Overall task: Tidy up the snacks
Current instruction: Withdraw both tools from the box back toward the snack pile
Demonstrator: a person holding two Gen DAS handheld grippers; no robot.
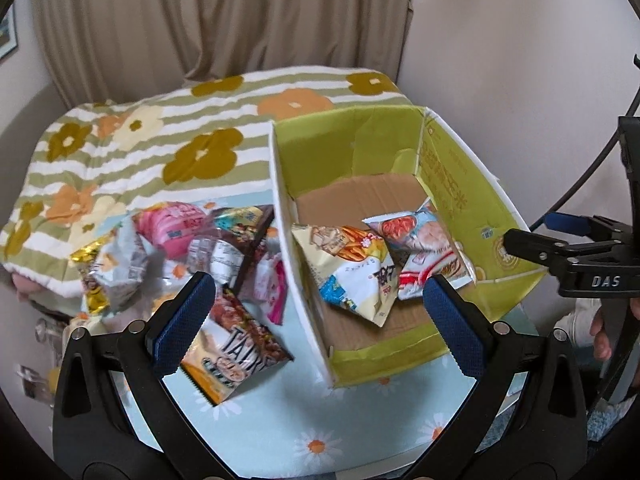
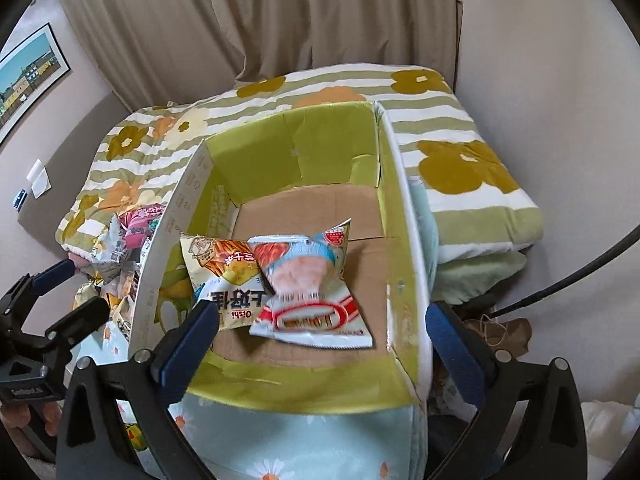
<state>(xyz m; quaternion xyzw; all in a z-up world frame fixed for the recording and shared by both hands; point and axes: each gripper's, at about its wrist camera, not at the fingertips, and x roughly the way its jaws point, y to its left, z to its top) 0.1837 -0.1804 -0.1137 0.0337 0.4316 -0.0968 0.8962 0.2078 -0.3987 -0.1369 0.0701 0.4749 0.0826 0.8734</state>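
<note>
An open cardboard box with a green lining (image 1: 448,184) (image 2: 296,148) stands on the daisy cloth. Inside lie a yellow and white fries bag (image 1: 352,272) (image 2: 224,276) and a pale blue and red bag (image 1: 424,244) (image 2: 312,284). A pile of loose snack bags (image 1: 180,240) (image 2: 128,240) lies left of the box, with a brown Taiki bag (image 1: 236,344) nearest. My left gripper (image 1: 316,324) is open and empty, over the box's left wall. My right gripper (image 2: 320,340) is open and empty, above the box's near edge.
A folded striped flower blanket (image 1: 160,148) (image 2: 460,152) lies behind the box and the pile. Beige curtains hang at the back. The right gripper shows at the right edge of the left wrist view (image 1: 560,252); the left gripper shows at the left of the right wrist view (image 2: 48,304).
</note>
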